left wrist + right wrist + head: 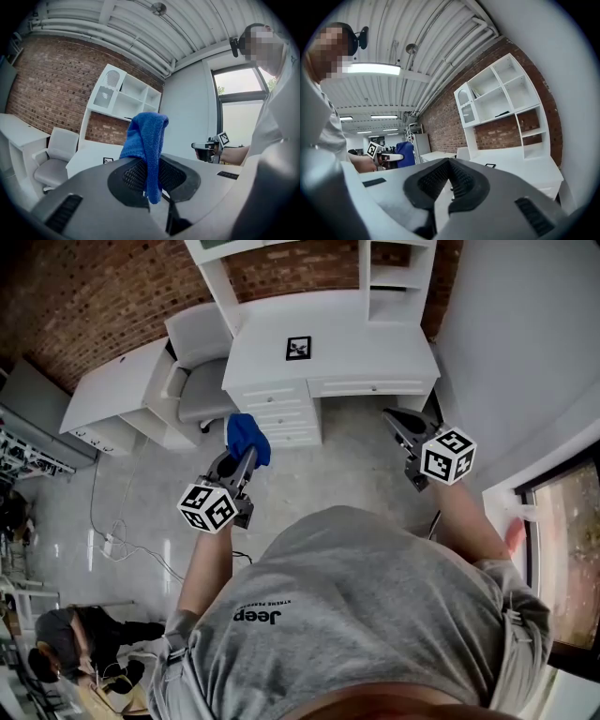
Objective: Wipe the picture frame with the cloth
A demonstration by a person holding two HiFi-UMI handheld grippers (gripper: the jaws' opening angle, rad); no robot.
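Note:
A small black picture frame [298,348] lies flat on the white desk [375,352] ahead of me, and it shows small in the left gripper view [108,161] and the right gripper view [490,165]. My left gripper [241,458] is shut on a blue cloth [248,437], which stands up from between the jaws and droops over them [147,140]. It hangs in the air short of the desk's drawers. My right gripper [395,419] is shut with nothing in it [449,161], held level to the right, also short of the desk.
A white shelf unit [394,277] rises at the desk's back against a brick wall. A grey chair [197,371] and a second white desk [112,390] stand to the left. Cables [122,540] lie on the floor; a window [562,549] is at the right.

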